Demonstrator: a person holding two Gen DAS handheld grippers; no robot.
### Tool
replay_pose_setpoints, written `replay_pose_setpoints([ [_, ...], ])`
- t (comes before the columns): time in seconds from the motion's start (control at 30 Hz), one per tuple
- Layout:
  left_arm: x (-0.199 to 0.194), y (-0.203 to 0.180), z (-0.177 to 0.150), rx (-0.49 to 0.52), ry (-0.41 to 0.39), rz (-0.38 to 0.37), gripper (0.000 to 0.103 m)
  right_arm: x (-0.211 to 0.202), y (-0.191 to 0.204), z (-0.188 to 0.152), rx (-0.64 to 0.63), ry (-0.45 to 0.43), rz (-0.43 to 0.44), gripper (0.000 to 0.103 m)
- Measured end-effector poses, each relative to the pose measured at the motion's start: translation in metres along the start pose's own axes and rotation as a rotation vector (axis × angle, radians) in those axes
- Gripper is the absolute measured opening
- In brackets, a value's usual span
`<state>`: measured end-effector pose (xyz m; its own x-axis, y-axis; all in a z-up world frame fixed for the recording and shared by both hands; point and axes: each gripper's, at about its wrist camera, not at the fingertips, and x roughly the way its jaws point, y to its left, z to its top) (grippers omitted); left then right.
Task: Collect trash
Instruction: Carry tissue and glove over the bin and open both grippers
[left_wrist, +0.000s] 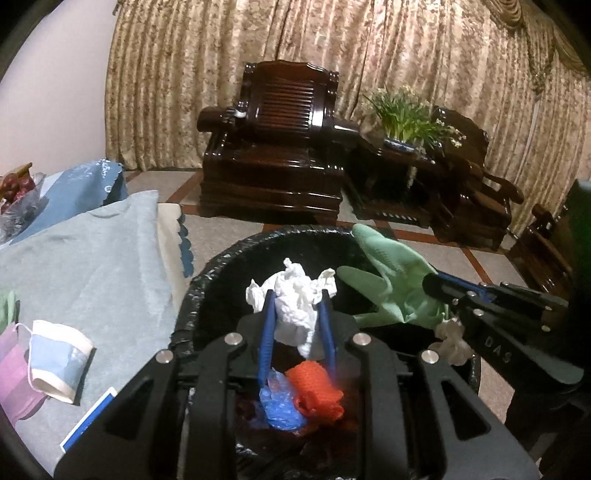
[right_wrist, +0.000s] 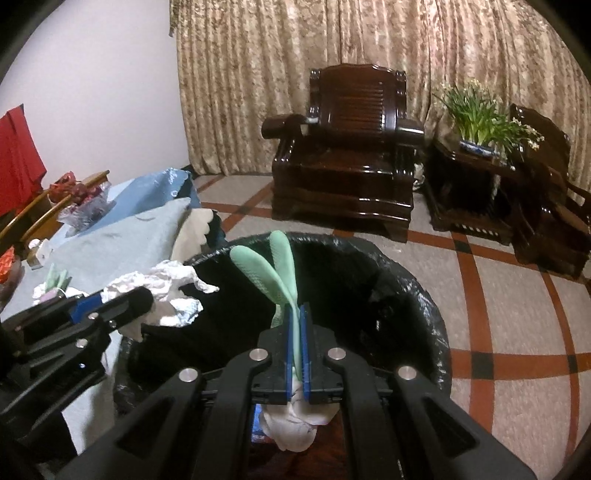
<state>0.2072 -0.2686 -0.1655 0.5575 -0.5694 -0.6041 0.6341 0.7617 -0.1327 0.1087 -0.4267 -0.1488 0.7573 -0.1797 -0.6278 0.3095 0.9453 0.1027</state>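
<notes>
Curtain (left_wrist: 332, 66) spans the far wall; a dark wooden armchair (left_wrist: 273, 147) stands before it on the tiled floor (right_wrist: 498, 314), with a low wooden side table (right_wrist: 476, 192) beside it bearing a potted plant (left_wrist: 406, 114).

Worktop (left_wrist: 92, 280), covered in pale blue cloth, fills the left of the left wrist view. Near its front edge lie a crushed paper cup (left_wrist: 59, 354), a pink face mask (left_wrist: 14, 376) and a blue card (left_wrist: 92, 417). Toward its far left corner sits a bag of red fruit (left_wrist: 18, 195).

Trash bin (left_wrist: 207, 280), lined with a black bag, stands just beside the worktop's right edge. Inside it lie red netting (left_wrist: 314, 391) and blue plastic (left_wrist: 277, 402).

Left gripper (left_wrist: 297, 295) hangs over the bin mouth; its jaws stand partly apart with a crumpled white tissue (left_wrist: 295, 306) between the blue pads. Whether the pads press on the tissue cannot be told.

Right gripper (right_wrist: 294, 308) hangs over the bin on the side away from the worktop; its jaws are clenched on a green rubber glove (right_wrist: 269, 269), whose fingers stick out beyond the tips above the bin opening. A scrap of white paper (right_wrist: 295, 428) hangs beneath these jaws.
</notes>
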Motion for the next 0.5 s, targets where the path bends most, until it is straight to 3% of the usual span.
replay_pose_setpoints([
  [0.13,0.003,0.001,-0.001,-0.007,0.009,-0.007,0.037,0.007,-0.005,-0.003,-0.003,0.025,-0.005,0.006],
  [0.33,-0.006,0.007,-0.002,-0.019,0.002,0.000,0.065,0.008,-0.011,-0.004,0.005,0.032,-0.026,0.012],
  [0.43,-0.017,0.014,0.001,-0.026,-0.029,0.027,0.076,0.004,-0.012,-0.003,0.020,0.018,-0.030,0.034],
  [0.5,-0.026,0.020,0.003,-0.027,-0.045,0.048,0.085,0.000,-0.010,-0.001,0.026,0.001,-0.040,0.078],
])
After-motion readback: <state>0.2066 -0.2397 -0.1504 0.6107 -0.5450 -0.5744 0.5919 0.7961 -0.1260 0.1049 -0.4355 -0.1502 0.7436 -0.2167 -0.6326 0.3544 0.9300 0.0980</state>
